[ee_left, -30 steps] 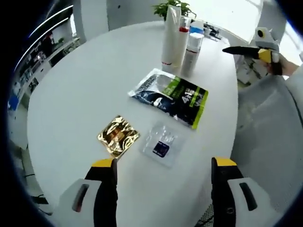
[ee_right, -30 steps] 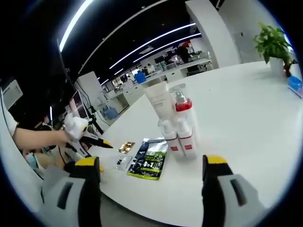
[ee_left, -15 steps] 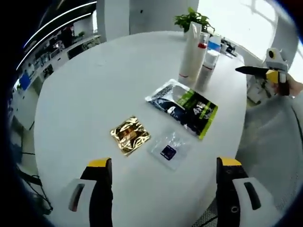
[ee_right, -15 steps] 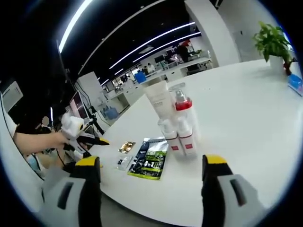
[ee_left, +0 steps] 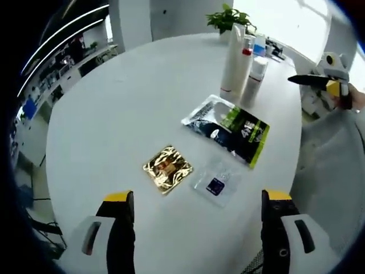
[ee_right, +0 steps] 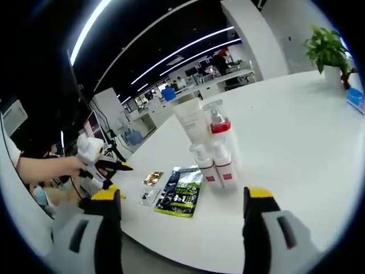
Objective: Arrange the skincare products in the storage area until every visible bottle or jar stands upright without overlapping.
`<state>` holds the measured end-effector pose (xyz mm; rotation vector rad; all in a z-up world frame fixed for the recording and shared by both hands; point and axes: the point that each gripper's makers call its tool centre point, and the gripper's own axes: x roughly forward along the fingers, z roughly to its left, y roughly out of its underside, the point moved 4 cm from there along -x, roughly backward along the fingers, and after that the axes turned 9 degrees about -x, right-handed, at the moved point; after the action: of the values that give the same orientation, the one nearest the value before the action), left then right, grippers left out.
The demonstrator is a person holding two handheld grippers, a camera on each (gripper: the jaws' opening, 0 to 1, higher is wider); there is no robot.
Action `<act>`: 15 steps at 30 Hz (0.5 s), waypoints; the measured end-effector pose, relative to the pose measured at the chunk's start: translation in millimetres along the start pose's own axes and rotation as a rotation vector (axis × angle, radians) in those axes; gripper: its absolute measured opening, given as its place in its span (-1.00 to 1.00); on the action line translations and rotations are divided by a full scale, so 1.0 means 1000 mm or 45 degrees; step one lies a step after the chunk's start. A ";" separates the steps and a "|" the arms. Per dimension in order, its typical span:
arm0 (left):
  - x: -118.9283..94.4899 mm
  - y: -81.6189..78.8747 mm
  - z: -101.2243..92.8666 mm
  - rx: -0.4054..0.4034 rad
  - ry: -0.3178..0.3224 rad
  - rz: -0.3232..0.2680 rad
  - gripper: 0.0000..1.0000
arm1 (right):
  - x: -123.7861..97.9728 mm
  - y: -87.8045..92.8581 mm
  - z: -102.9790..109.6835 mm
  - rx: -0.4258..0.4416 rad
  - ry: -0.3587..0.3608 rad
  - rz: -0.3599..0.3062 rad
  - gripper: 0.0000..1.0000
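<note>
On the round white worktop (ee_left: 114,114) a tight cluster of skincare bottles (ee_left: 239,57) stands upright near the far edge, just in front of a potted plant (ee_left: 228,17). Nearer the left gripper (ee_left: 197,228), whose jaws are spread wide and hold nothing above the worktop's near edge, lie a green-and-black pouch (ee_left: 231,128), a gold foil sachet (ee_left: 167,169) and a clear sachet (ee_left: 217,182), all flat and apart from one another. In the right gripper view the right gripper (ee_right: 179,222) is likewise spread and empty, facing the bottles (ee_right: 208,145), with the pouch (ee_right: 181,194) just beside them and the left gripper (ee_right: 105,165) at the left.
</note>
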<state>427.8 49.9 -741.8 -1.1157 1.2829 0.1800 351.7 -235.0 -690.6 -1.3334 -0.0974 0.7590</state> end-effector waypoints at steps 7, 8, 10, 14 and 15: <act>0.004 -0.007 0.003 0.071 -0.010 0.027 0.79 | 0.001 0.001 0.002 -0.004 -0.014 0.017 0.78; 0.005 -0.008 0.004 0.089 -0.011 0.035 0.79 | 0.001 0.002 0.002 -0.003 -0.014 0.018 0.78; 0.006 -0.010 0.006 0.115 -0.012 0.049 0.78 | 0.001 0.002 0.001 -0.001 -0.011 0.019 0.78; 0.008 -0.018 0.015 0.190 -0.057 0.060 0.65 | 0.001 0.002 0.000 0.003 -0.009 0.018 0.78; 0.009 -0.020 0.017 0.199 -0.058 0.068 0.63 | 0.001 0.002 0.000 0.004 -0.008 0.018 0.78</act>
<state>456.0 48.2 -740.0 -0.9398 1.2650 0.1416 351.2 -234.5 -692.4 -1.3302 -0.0917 0.7754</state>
